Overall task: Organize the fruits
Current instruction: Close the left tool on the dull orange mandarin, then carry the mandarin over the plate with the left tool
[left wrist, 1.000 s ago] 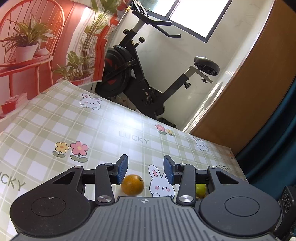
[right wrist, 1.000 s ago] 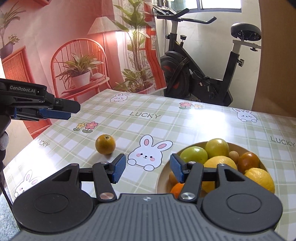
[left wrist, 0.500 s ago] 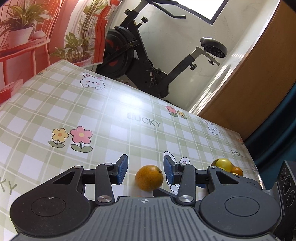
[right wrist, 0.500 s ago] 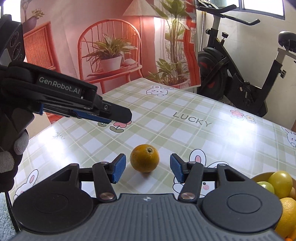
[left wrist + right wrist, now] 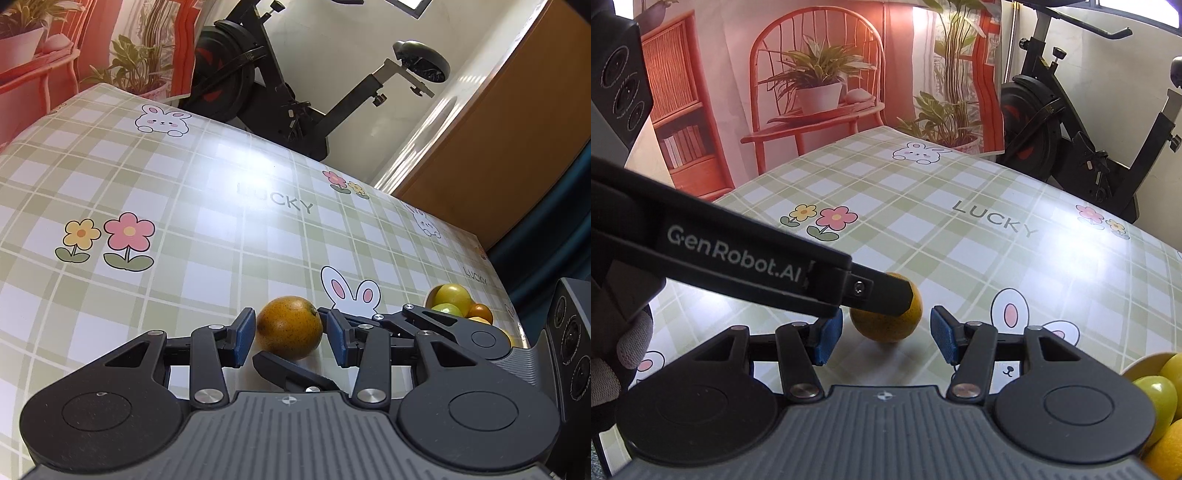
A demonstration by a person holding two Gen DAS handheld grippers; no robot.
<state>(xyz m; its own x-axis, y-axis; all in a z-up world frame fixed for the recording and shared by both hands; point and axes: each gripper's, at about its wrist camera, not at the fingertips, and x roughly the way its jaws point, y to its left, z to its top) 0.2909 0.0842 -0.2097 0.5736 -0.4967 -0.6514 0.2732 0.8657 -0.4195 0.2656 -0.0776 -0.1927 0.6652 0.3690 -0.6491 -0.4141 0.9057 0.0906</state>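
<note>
A single orange (image 5: 290,328) rests on the checked tablecloth. My left gripper (image 5: 291,338) is open, and its blue pads closely flank the orange on both sides without clearly pressing it. The right gripper (image 5: 886,339) is open too, with the same orange (image 5: 886,325) just ahead between its pads. One dark finger (image 5: 879,295) of the left gripper crosses in front of the orange in the right wrist view. In the left wrist view the right gripper's fingers (image 5: 291,373) reach in under and beside the fruit. A bowl (image 5: 1141,363) holds several yellow, green and orange fruits.
The bowl (image 5: 430,295) is to the right of the orange. The table (image 5: 221,206) has a flower, rabbit and LUCKY print. An exercise bike (image 5: 295,96) stands beyond the far edge, beside a printed backdrop (image 5: 820,85). A gloved hand (image 5: 628,350) holds the left gripper.
Both grippers closed in on the orange. The left one sank until the fruit lay between its pads. The right one swung left from the bowl. Neither jaw width changed.
</note>
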